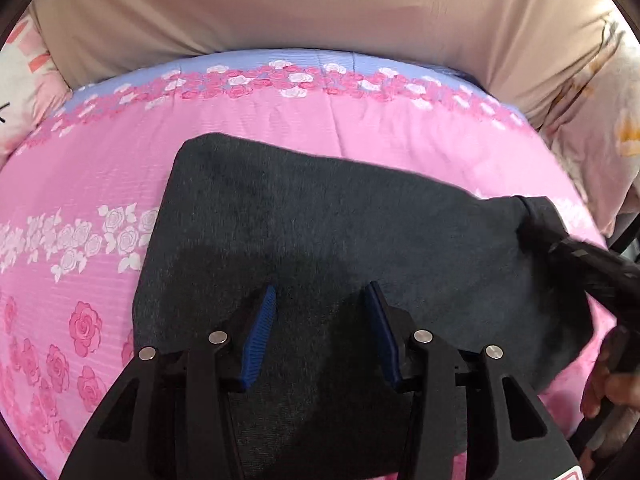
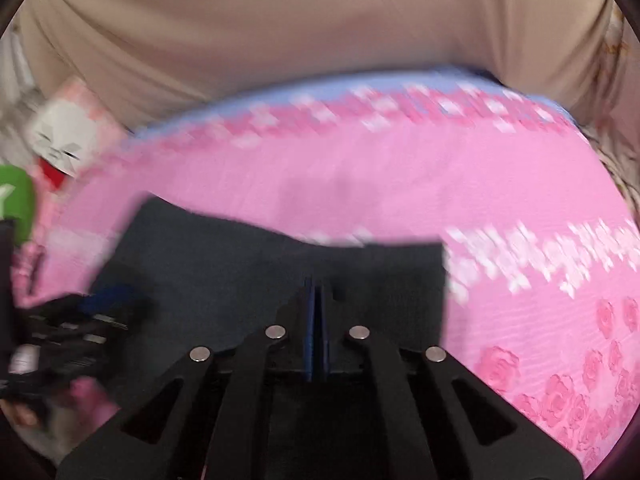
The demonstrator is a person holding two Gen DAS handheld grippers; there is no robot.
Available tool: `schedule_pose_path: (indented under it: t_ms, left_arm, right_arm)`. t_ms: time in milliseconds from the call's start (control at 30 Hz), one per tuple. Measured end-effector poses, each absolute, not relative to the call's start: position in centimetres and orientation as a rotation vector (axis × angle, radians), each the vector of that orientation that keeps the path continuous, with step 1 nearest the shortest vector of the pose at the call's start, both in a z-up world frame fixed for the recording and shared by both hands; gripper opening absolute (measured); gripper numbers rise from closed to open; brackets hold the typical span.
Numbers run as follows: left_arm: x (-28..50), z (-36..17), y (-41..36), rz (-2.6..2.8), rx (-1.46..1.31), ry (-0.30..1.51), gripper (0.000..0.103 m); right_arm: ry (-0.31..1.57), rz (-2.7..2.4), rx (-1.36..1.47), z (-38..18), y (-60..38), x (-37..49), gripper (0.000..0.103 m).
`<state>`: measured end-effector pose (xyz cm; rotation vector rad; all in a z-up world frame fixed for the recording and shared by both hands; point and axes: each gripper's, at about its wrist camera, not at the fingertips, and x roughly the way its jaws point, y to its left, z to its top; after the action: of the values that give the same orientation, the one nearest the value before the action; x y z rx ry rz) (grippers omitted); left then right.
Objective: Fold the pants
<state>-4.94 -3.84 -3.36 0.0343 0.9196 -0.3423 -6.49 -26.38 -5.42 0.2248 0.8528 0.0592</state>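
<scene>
light: bright, even | left wrist: sharp | right wrist: motion-blurred | edges: fisheye-bent, dark corners

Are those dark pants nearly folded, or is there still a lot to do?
Well along: the pants already lie as a compact dark block on the pink bedspread. The right gripper is shut on a pants edge; the left gripper hovers open. Probably one last fold remains.

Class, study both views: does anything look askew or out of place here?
Little stands out. The pants lie flat but skewed across the bedspread. The right gripper is shut on their edge; the left gripper is open above them.
</scene>
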Motion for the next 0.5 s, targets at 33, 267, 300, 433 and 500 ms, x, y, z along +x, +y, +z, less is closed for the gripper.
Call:
schedule_pose_path:
  t_ms: [33, 267, 300, 433, 500]
  left_arm:
    - [-5.3, -3.2, -4.0, -0.333, 0.056, 0.911, 0.045]
    - [-7.0, -3.0, -3.4, -0.362, 0.056, 0.925, 0.048]
    - [-7.2, -3.2, -3.5, -0.354, 0.061, 0.922, 0.048]
    - [-8.1, -2.7, -3.8, -0.346, 0.086, 0.914, 0.049]
    - [-8.2, -2.7, -3.7, -0.345, 0.082, 0.919, 0.049]
  right_arm:
    - [0.85, 0.068, 0.265, -4.9, -26.5, -7.2, 0.0]
    - [0.896, 0.121, 0.104, -5.6, -23.5, -11.8, 0.0]
    - [0.875, 0.13, 0.148, -5.6, -24.0, -12.2, 0.0]
    - [0.838, 0.119, 0.132, -2.8, -22.8, -13.9, 0.006]
    - [0.859, 0.138, 0.105, -3.5, -22.1, -14.1, 0.006]
